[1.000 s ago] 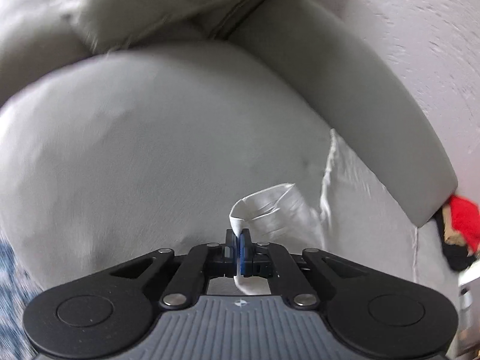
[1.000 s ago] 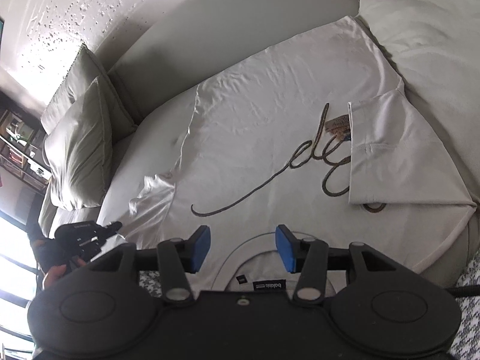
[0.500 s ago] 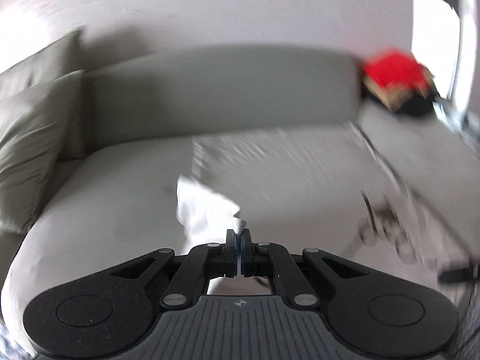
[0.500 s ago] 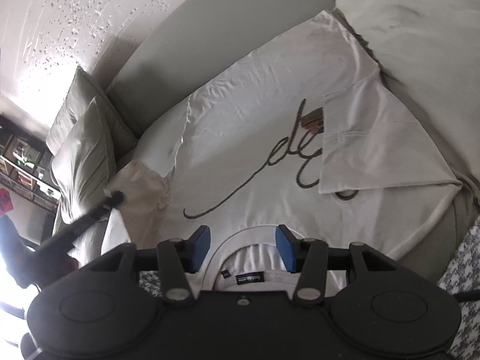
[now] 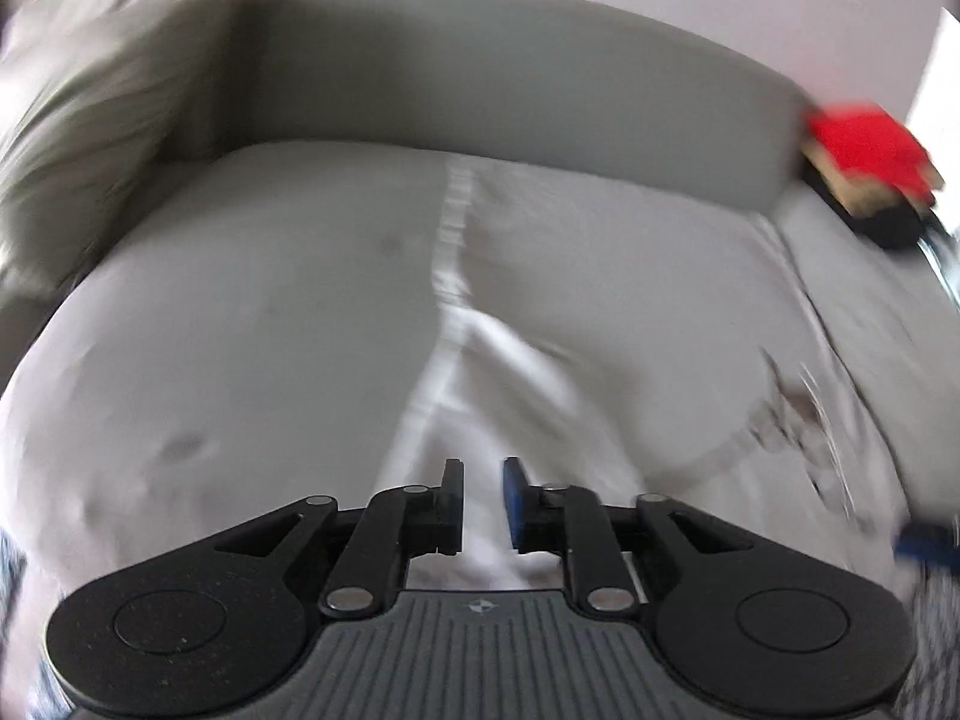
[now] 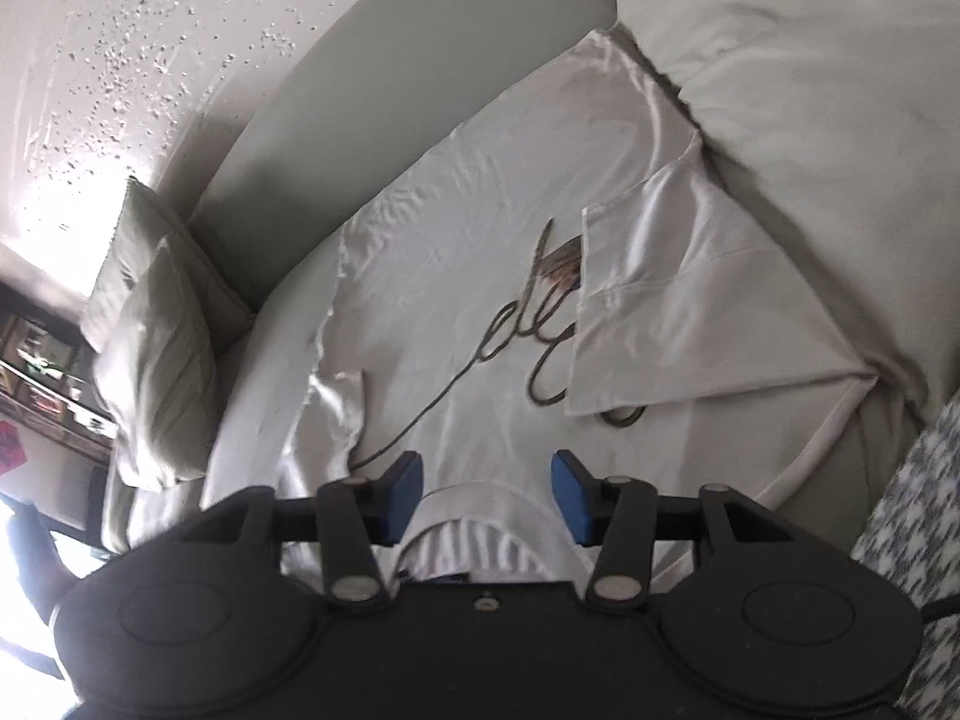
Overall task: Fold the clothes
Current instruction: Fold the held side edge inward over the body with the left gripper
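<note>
The left tool (image 5: 483, 495) is hovering with its jaws a narrow gap apart, gripping nothing, just above the white T-shirt (image 5: 540, 312) (this view is blurred). The right tool (image 6: 487, 495) is gaping wide over the collar (image 6: 480, 495). The T-shirt (image 6: 480, 276) is lying flat on the grey sofa (image 6: 384, 78), one sleeve (image 6: 690, 300) folded inward, pillows (image 6: 156, 354) beyond.

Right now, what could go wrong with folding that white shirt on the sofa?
The left sleeve lies crumpled, not flat, on the T-shirt, so the fold may come out lumpy. The left gripper is open with nothing held, so it may have to grab the sleeve again. The right gripper, also open, hovers above the collar and could snag it.
</note>
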